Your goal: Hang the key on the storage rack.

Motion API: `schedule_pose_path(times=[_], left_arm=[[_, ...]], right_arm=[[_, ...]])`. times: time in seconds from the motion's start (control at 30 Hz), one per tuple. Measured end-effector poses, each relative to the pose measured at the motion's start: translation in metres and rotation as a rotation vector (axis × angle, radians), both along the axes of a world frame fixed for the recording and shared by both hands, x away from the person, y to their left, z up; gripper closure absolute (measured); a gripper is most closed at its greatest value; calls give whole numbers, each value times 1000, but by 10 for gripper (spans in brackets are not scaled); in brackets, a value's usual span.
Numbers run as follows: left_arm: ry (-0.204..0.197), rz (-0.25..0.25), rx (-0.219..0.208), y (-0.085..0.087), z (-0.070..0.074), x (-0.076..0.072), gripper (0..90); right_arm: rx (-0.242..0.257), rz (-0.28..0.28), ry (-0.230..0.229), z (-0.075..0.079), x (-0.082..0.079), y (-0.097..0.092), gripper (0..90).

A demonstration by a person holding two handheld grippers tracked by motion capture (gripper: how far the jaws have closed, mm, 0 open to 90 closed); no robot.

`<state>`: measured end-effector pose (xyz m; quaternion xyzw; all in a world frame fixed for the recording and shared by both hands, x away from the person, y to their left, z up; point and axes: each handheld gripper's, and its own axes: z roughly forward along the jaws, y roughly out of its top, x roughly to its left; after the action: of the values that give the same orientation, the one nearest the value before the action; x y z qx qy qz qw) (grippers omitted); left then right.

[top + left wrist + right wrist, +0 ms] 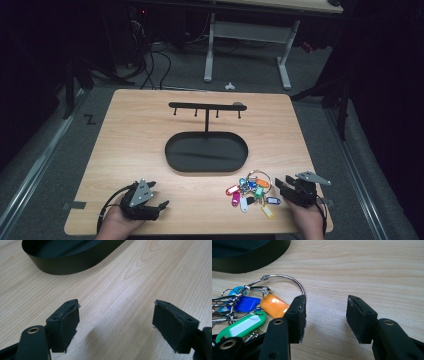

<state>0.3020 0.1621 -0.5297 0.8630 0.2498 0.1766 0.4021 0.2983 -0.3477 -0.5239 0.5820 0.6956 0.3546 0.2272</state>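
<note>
A bunch of coloured key tags point(251, 192) on a large metal ring point(284, 280) lies on the wooden table near the front right. Orange point(274, 306), blue point(247, 303) and green point(242, 326) tags show in the right gripper view. My right gripper point(281, 185) rests just right of the bunch, open, with bare table between its jaws point(325, 315). My left gripper point(159, 200) sits at the front left, open over bare wood point(116, 322). A black oval tray point(172, 150) with an upright hook rack point(206, 106) stands at the table's middle.
The tray's black wall point(75, 263) lies ahead of the left gripper and also ahead-left of the right gripper point(244, 263). The table's front edge is close behind both hands. A white-legged desk point(247, 30) stands beyond the table on the floor.
</note>
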Motion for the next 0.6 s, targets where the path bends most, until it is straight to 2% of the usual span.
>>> schedule_pose_path(times=[0.6], left_arm=[[3,-1,1,-1,-1,0,219]], right_arm=[[8,9,8,-1,1,2,508]])
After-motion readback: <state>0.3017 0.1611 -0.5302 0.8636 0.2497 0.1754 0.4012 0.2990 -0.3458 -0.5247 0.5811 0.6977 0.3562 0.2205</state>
